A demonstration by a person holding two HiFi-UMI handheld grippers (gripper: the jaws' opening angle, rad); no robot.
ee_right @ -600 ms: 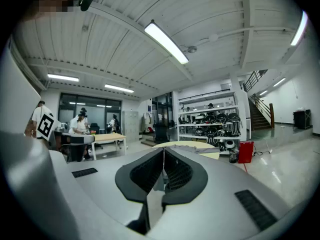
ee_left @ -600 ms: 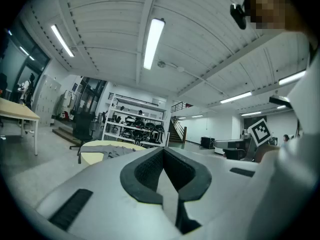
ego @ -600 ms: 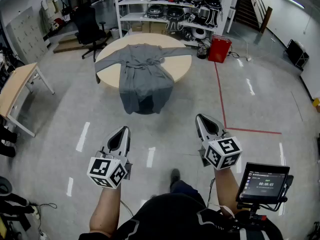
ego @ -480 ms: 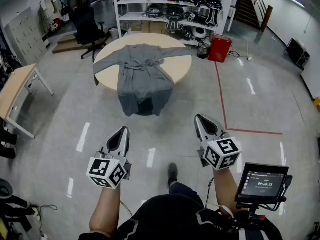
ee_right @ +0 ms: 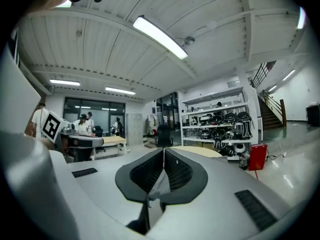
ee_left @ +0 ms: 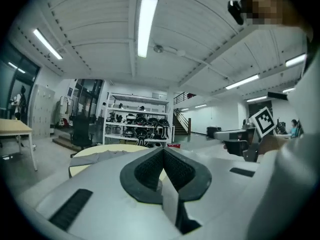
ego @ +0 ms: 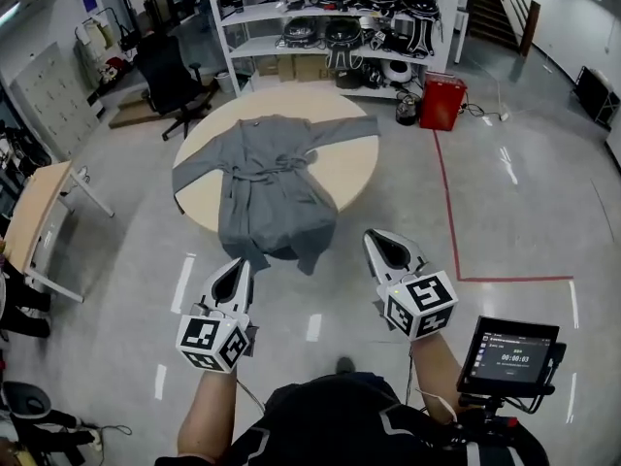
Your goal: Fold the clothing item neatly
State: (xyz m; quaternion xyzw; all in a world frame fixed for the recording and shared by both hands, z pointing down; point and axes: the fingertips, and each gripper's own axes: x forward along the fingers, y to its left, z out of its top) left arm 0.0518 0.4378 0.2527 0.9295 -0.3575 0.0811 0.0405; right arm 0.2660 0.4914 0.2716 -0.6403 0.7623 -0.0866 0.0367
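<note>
A grey robe (ego: 270,183) lies spread on a round beige table (ego: 347,163), sleeves out to both sides and its hem hanging over the near edge. Both grippers are held in the air well short of the table. My left gripper (ego: 240,263) is shut and empty, below the robe's hem in the head view. My right gripper (ego: 374,237) is likewise shut with nothing in it, to the right of the hem. In the left gripper view the table and robe (ee_left: 102,155) show low beyond the closed jaws. In the right gripper view the table's edge (ee_right: 200,150) peeks past the jaws.
White shelving (ego: 335,22) with dark helmets stands behind the table. A black office chair (ego: 173,81) is at back left, a red box (ego: 442,101) at back right, a wooden desk (ego: 34,212) at left. Red tape (ego: 456,231) marks the floor. A screen (ego: 509,354) sits at lower right.
The table and robe have come nearer and lower in the head view as I walked toward them. Both grippers kept their pose, still shut.
</note>
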